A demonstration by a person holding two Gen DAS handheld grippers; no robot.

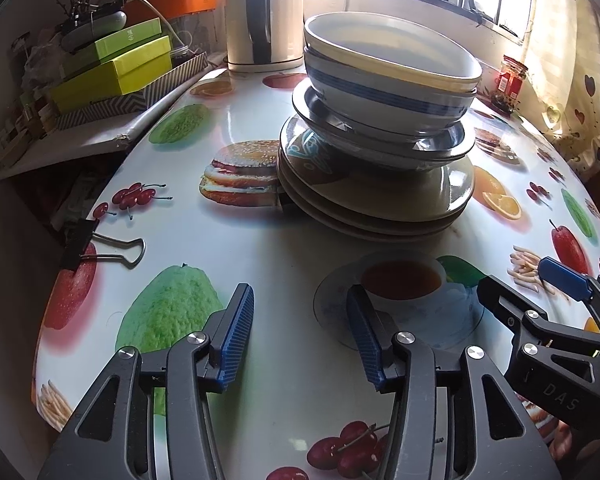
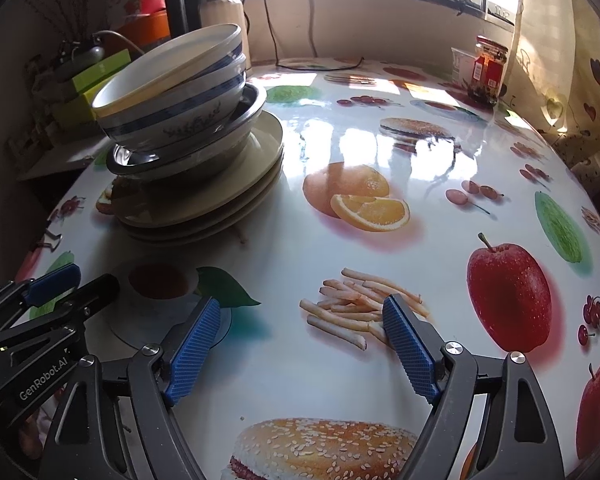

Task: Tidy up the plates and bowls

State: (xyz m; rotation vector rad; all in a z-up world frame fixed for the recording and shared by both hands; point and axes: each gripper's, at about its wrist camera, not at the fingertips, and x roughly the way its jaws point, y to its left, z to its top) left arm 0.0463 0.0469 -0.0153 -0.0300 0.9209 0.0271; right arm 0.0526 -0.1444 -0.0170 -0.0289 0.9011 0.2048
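table with glossy fruit-and-burger print, window behind. one dish stack toward far left edge: three plates, steel bowls, two blue-striped bowls on top. left gripper and right gripper released, nothing between jaws.

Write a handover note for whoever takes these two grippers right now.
Left gripper: open, empty, above the tablecloth.
Right gripper: open wide, empty, beside the left.
Dishes: one pile on the table, beige plates at the bottom, metal bowls on them, blue-striped bowl and white bowl on top, sitting tilted.
Done: everything looks stacked.
Left: perhaps straighten the leaning top bowls.
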